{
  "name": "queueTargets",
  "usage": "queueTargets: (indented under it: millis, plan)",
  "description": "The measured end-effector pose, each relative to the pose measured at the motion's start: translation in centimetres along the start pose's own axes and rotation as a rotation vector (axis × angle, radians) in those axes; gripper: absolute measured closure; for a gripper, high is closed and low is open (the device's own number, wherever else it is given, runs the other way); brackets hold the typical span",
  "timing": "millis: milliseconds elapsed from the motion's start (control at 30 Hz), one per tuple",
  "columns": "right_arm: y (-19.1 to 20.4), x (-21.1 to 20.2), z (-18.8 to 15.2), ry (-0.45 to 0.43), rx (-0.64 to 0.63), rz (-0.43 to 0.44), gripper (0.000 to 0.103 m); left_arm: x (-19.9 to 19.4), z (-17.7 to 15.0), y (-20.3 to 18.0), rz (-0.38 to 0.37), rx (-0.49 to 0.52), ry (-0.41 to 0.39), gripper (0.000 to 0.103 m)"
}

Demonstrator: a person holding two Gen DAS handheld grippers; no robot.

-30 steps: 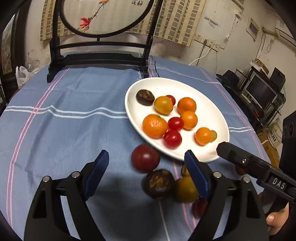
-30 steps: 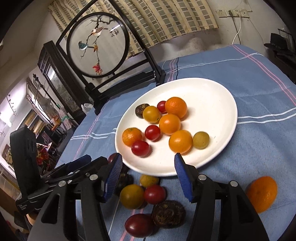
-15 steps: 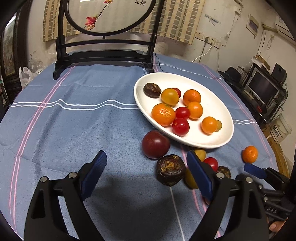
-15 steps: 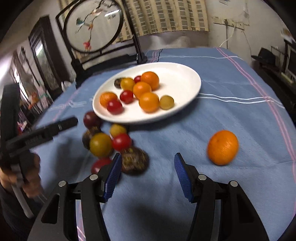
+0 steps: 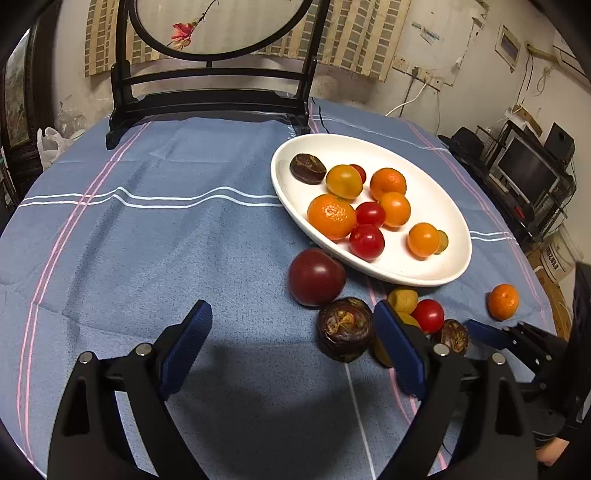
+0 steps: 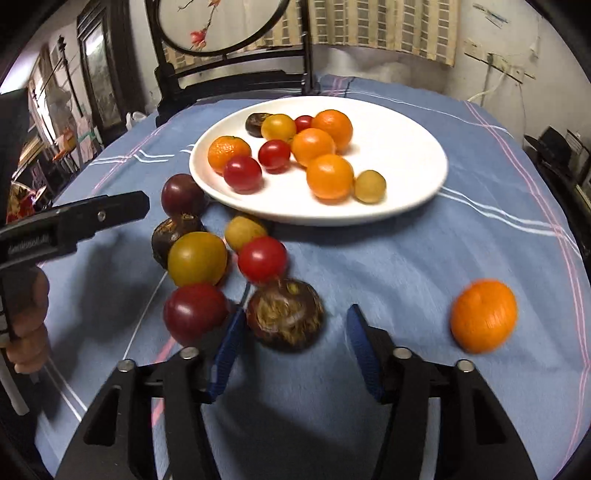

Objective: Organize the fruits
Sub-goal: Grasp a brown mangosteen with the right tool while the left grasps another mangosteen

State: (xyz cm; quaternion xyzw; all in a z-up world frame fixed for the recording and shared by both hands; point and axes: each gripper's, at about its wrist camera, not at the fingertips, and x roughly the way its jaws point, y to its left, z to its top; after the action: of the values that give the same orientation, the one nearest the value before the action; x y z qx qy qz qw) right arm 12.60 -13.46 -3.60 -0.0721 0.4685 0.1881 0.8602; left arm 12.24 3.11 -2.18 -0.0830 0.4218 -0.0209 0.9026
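Right hand-held gripper (image 6: 293, 345): jaws part-way, just been closing, wrinkled dark brown fruit (image 6: 285, 314) between the blue pads; left pad touching or nearly touching its side, right pad apart from it, not clamped. Frame blurred here, contact hard to confirm.

Left hand-held gripper (image 5: 291, 341): jaws wide, just been opening, nothing gripped. Over bare blue cloth (image 5: 147, 240); second wrinkled dark fruit (image 5: 345, 328) just inside the right pad, no contact visible.

Loose cluster on the bench, front side of the white plate (image 6: 406, 158): dark red round fruit (image 6: 195, 312) just left of the right gripper's left pad, olive-yellow tomato (image 6: 197, 258) behind it, red cherry tomato (image 6: 262, 258) beside that, small yellow fruit (image 6: 244, 230) near the plate rim, dark plum-coloured fruit (image 6: 182, 194) touching or almost touching the plate's rim. Packed close, several touching.

Lone orange mandarin (image 6: 484, 315) well apart from the cluster, toward the right edge of the bench.

Plate: oranges, red cherry tomatoes, one yellow-orange tomato, one small pale yellow fruit, one dark wrinkled fruit at the far side. Right half of the plate bare.

Far edge of bench: black wooden stand with round painted screen (image 5: 218, 33).
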Motion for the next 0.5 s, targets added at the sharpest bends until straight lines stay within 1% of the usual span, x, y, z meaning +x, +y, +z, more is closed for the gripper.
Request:
queueTargets:
  millis: [67, 167, 267, 333, 500]
  plan:
    - [0.6, 0.0, 0.1, -0.019, -0.038, -0.033, 0.059, 0.2, 0.0, -0.1, 0.003, 0.004, 0.008, 0.016]
    - [0.3, -0.3, -0.2, -0.034, -0.019, -0.015, 0.059, 0.5, -0.1, -0.1, 0.008, 0.008, 0.024, 0.016]
    - [-1.3, -1.0, -0.3, -0.064, 0.070, 0.031, 0.059, 0.6, -0.3, -0.6, 0.012, 0.037, 0.031, 0.016]
    - [-2.5, -1.5, -0.3, -0.087, 0.125, 0.043, 0.059, 0.5, -0.6, -1.0, 0.020, 0.067, 0.029, 0.015]
    - [-4.1, -1.6, -0.5, -0.096, 0.214, 0.106, 0.059, 0.8, -1.3, -1.4, 0.041, 0.115, 0.044, 0.015]
